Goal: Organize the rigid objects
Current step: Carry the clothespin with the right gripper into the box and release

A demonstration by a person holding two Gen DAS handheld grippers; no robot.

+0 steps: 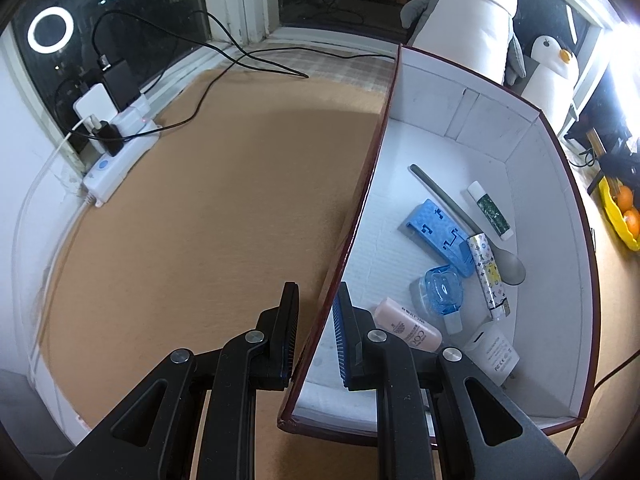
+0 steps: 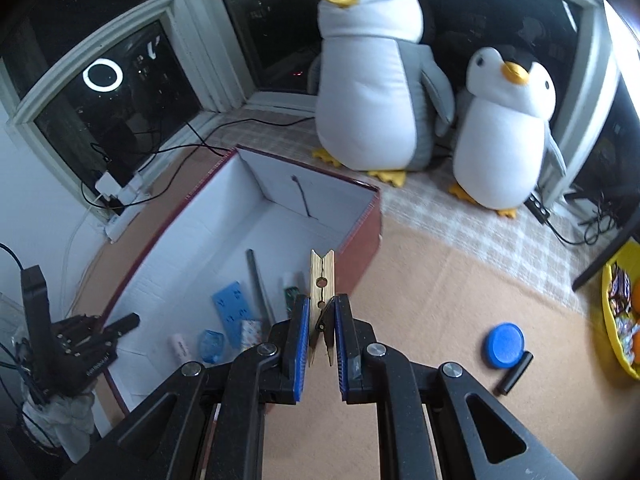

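A white-lined box with dark red outer walls [image 1: 552,208] stands on the tan mat. My left gripper [image 1: 317,294] is shut on its left wall, one finger outside and one inside. In the box lie a blue case [image 1: 436,232], a grey spoon [image 1: 460,216], a green tube [image 1: 490,210], a patterned tube [image 1: 488,276], a clear blue container [image 1: 442,288], a pink bottle [image 1: 408,328] and a white charger [image 1: 494,354]. My right gripper [image 2: 322,304] is shut on a wooden clothespin [image 2: 322,276], held upright in the air over the box's [image 2: 280,216] near right side.
A blue round lid [image 2: 505,345] and a black cylinder [image 2: 516,373] lie on the mat right of the box. Two plush penguins [image 2: 372,80] stand behind it. A power strip with cables [image 1: 116,152] sits far left, and a yellow bowl [image 2: 616,320] at the right edge.
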